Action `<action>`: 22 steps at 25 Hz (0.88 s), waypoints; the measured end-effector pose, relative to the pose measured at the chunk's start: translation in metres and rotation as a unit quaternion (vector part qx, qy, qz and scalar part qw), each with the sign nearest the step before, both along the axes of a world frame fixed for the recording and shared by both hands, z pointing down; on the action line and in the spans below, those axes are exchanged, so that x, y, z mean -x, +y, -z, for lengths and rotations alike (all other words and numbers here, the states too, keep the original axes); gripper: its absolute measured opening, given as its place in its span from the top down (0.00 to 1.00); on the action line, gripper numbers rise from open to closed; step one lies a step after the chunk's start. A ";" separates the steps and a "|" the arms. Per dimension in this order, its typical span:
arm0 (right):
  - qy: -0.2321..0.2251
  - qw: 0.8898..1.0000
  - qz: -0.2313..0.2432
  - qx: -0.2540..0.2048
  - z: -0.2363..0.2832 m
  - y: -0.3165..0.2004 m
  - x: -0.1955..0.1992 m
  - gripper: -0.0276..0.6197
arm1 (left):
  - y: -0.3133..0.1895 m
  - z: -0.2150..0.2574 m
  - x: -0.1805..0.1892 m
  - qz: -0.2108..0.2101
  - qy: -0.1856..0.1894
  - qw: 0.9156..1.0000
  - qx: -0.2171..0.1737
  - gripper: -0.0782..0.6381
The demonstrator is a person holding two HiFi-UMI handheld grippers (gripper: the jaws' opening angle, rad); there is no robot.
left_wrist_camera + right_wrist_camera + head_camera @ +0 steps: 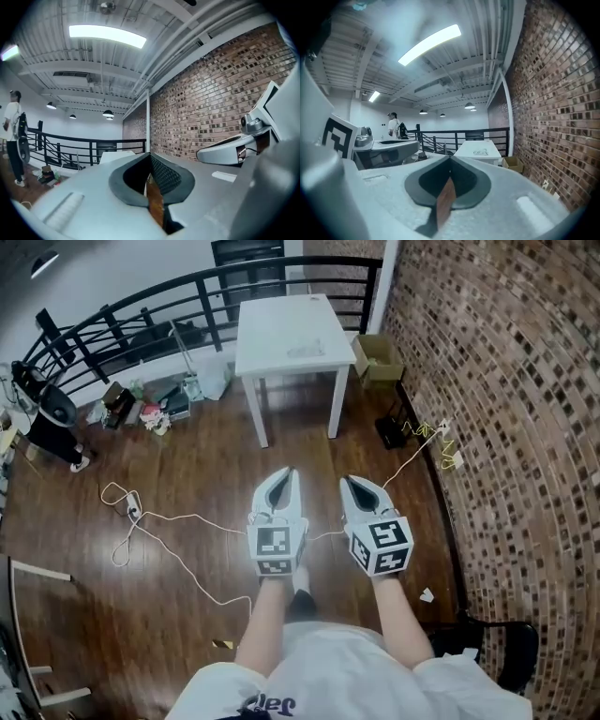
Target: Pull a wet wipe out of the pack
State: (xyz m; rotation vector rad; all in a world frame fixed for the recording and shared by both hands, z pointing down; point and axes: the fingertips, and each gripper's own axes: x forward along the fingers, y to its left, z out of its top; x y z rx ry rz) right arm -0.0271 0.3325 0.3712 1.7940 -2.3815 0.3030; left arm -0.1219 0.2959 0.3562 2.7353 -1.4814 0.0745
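Note:
A white table (281,320) stands ahead on the wooden floor. On its top lies a pale flat pack of wet wipes (307,350), also seen far off in the right gripper view, where the pack (480,152) rests on the table (476,154). My left gripper (289,472) and right gripper (347,480) are held side by side over the floor, well short of the table. Both point toward it. The left gripper (149,154) has its jaws together with nothing between them. The right gripper (450,158) is likewise shut and empty.
A brick wall (506,381) runs along the right. A black railing (141,306) stands behind the table. A cardboard box (377,354) sits by the wall. White cables (150,521) trail over the floor. A person (52,418) stands at the far left beside some clutter (150,409).

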 end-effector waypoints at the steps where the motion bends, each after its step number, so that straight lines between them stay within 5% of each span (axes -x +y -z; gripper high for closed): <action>1: -0.001 1.000 0.001 -0.003 0.005 -0.020 0.002 0.97 | -0.020 0.004 0.000 -0.003 0.000 1.000 -0.005 0.87; 5: -0.002 1.000 0.017 -0.021 0.010 -0.077 0.024 0.97 | -0.091 0.008 -0.003 -0.023 0.000 1.000 -0.016 0.87; 11: -0.026 0.997 -0.070 0.011 -0.002 -0.154 -0.025 0.97 | -0.158 0.005 -0.024 -0.043 0.001 0.999 -0.008 0.87; 22: -0.090 0.995 -0.034 0.005 -0.005 -0.361 -0.089 0.97 | -0.328 0.008 -0.084 -0.015 -0.020 1.000 -0.013 0.87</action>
